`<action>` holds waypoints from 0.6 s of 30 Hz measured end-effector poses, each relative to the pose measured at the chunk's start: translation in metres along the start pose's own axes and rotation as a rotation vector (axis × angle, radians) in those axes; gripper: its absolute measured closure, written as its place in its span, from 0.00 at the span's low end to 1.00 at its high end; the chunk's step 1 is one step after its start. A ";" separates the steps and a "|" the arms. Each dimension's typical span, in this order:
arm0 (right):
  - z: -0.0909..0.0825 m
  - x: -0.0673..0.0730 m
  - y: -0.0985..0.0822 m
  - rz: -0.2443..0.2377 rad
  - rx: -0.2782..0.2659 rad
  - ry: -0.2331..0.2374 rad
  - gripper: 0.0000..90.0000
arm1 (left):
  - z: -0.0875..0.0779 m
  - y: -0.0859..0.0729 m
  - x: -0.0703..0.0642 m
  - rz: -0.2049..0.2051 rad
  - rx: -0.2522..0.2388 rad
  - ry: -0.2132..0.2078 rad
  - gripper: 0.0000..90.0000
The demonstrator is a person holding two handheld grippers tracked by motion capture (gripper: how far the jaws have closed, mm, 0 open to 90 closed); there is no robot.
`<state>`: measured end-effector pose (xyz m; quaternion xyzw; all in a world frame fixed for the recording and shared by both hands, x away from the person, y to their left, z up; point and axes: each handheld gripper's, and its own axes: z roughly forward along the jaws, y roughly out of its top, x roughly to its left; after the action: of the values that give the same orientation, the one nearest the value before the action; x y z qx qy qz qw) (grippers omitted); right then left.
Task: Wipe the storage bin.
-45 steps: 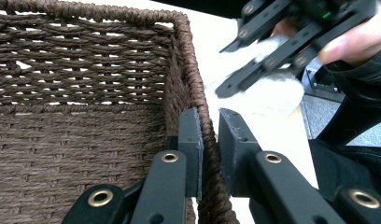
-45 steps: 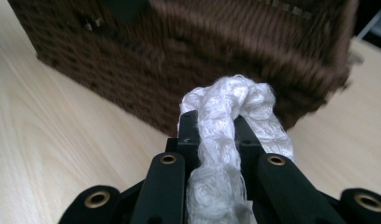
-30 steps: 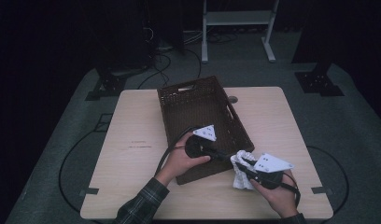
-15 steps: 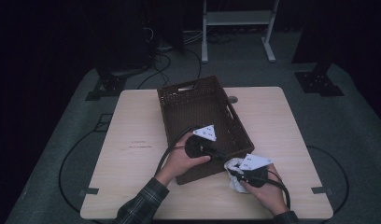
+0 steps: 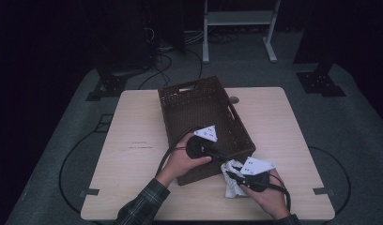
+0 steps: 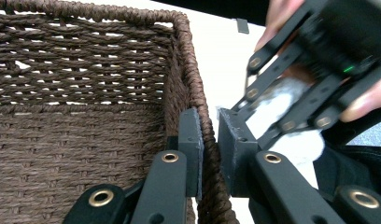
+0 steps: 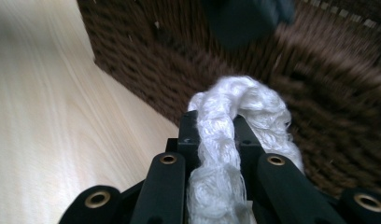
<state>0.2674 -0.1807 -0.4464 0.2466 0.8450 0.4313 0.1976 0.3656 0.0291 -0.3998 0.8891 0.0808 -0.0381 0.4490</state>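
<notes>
A dark brown woven basket [image 5: 180,101] stands on the pale wooden table [image 5: 133,122]. My left gripper [image 6: 209,144] is shut on the basket's near right wall [image 6: 205,126], one jaw inside and one outside. In the high view this left gripper [image 5: 222,157] sits at the basket's near right corner. A white fluffy cloth [image 7: 226,126] is pinched between the jaws of my right gripper [image 7: 216,128], just in front of the basket's outer wall [image 7: 328,116]. Seen from above, the cloth [image 5: 233,180] hangs on the table beside the basket, with the right gripper [image 5: 234,174] shut on it.
A small round hole [image 5: 233,100] lies in the table beyond the basket. The basket's inside [image 6: 62,135] holds nothing that I can see. A white metal frame [image 5: 236,18] stands on the floor behind the table. Bare tabletop stretches to the left [image 7: 44,116].
My right gripper with the white cloth has shifted left and a little down, closer to the basket's near corner. The left gripper has stayed on the basket wall.
</notes>
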 end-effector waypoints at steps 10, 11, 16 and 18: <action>-0.006 0.004 0.010 -0.008 -0.050 0.014 0.86 | 0.000 0.000 0.000 -0.003 0.000 0.000 0.88; -0.001 0.003 0.008 -0.009 -0.036 0.018 0.86 | 0.000 0.000 0.000 -0.002 -0.002 0.000 0.88; 0.025 0.006 0.003 -0.027 0.036 0.041 0.86 | 0.000 0.000 0.000 -0.004 0.001 0.001 0.88; 0.029 0.007 0.002 -0.030 0.048 0.046 0.87 | 0.000 0.000 0.000 -0.007 -0.001 0.001 0.88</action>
<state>0.2785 -0.1571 -0.4612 0.2285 0.8631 0.4135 0.1785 0.3652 0.0290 -0.3999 0.8885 0.0840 -0.0391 0.4494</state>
